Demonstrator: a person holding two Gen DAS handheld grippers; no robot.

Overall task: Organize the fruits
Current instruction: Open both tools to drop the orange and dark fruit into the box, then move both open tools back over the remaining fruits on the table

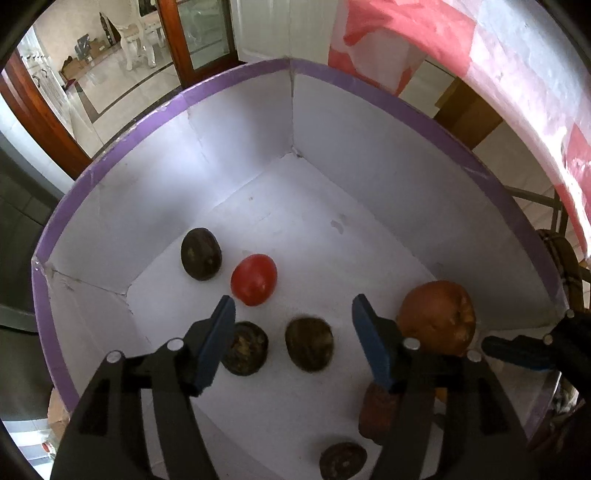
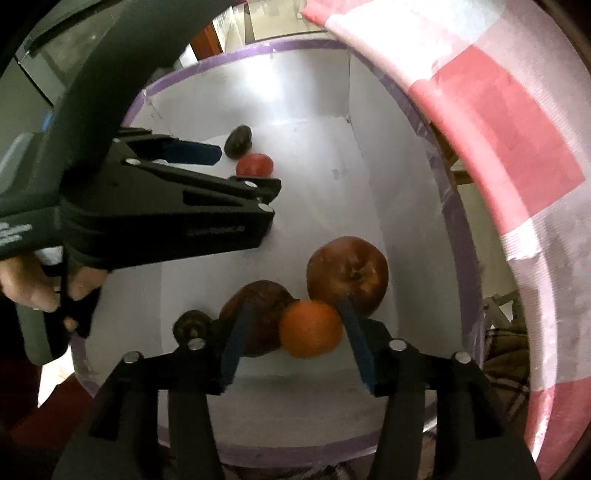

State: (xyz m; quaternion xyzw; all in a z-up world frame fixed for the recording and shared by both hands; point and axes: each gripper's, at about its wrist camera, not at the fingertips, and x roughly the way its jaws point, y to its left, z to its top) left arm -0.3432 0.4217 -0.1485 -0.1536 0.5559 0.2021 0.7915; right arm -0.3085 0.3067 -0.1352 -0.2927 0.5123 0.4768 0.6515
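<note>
A white box with a purple rim [image 1: 236, 74] holds the fruits. In the left wrist view, my left gripper [image 1: 293, 314] is open above a blurred dark fruit [image 1: 309, 344], with another dark fruit [image 1: 244, 348], a red tomato [image 1: 254, 279], a dark passion fruit [image 1: 200, 253] and a reddish-brown apple [image 1: 437, 316] around it. In the right wrist view, my right gripper [image 2: 295, 317] is open inside the box [image 2: 448, 206]; a blurred orange [image 2: 310, 328] sits between its fingers, apparently loose. An apple [image 2: 349, 275] and a brown fruit [image 2: 264, 299] lie behind it.
A red-and-white checked cloth [image 2: 498, 122] hangs along the box's right side. My left gripper [image 2: 240, 170] crosses the right wrist view from the left. More dark fruits [image 1: 342, 460] lie near the box's front wall. Tiled floor and a wooden door frame [image 1: 173, 33] lie beyond.
</note>
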